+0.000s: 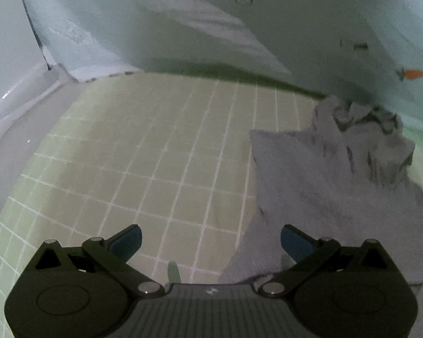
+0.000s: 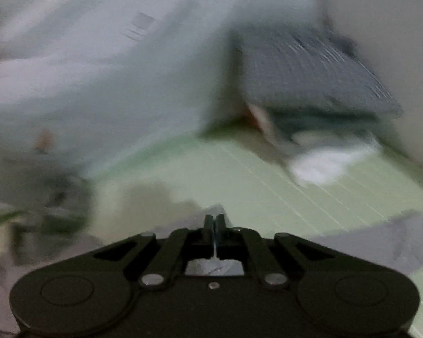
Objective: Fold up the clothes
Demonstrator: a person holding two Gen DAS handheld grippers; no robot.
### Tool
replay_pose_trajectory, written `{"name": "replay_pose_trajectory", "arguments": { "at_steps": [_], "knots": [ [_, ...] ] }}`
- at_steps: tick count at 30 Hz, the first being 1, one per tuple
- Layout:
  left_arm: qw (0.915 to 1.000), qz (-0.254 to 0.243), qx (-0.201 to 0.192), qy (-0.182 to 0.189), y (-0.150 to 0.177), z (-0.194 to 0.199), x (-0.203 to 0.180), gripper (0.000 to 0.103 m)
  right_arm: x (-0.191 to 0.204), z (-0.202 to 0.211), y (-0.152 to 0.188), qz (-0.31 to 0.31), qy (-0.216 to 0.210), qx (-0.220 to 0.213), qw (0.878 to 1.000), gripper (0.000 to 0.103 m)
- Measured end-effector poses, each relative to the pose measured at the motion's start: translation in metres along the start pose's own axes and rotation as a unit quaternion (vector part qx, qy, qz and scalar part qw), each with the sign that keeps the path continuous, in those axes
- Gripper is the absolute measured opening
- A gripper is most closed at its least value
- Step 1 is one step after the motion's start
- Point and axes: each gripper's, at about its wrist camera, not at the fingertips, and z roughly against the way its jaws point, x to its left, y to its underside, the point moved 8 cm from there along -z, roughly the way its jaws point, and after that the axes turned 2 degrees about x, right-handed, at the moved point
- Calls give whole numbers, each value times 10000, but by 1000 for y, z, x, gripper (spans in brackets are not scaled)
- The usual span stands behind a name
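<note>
Garment (image 1: pixel 338 186) lies crumpled on the green grid sheet (image 1: pixel 155 146), right of the left gripper (image 1: pixel 211 239), whose jaws gape empty. Right gripper (image 2: pixel 214 225) is clenched, seemingly pinching a thin edge of cloth; blur hides what.

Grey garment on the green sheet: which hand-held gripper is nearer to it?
Right, it seems. The right hand-held gripper is closed right at an edge of the grey garment, seemingly pinching it. The left hand-held gripper hangs open, the garment beside its right finger.
</note>
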Motion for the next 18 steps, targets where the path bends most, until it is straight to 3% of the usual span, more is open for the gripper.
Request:
{"name": "replay_pose_trajectory", "arguments": {
  "at_steps": [1, 2, 4, 8, 12, 18],
  "knots": [
    [10000, -29, 66, -17, 2, -3, -2, 103, -4, -5, 4, -64, 53, 68, 9999, 25],
    [9999, -59, 130, -34, 3, -5, -4, 103, -7, -8, 9, -132, 87, 112, 9998, 47],
    [9996, -134, 232, -68, 6, -11, -7, 103, -12, -16, 17, -267, 154, 200, 9993, 64],
    [9983, -266, 499, -166, 13, -24, -11, 103, -15, -40, 36, -611, 59, 634, 9961, 75],
    [9953, -368, 849, -278, 23, -37, -13, 103, -17, -61, 54, -535, 260, 905, 9941, 79],
    [9925, -527, 1056, -330, 34, -45, -18, 103, -15, -69, 59, -268, 434, 925, 9944, 82]
  ]
}}
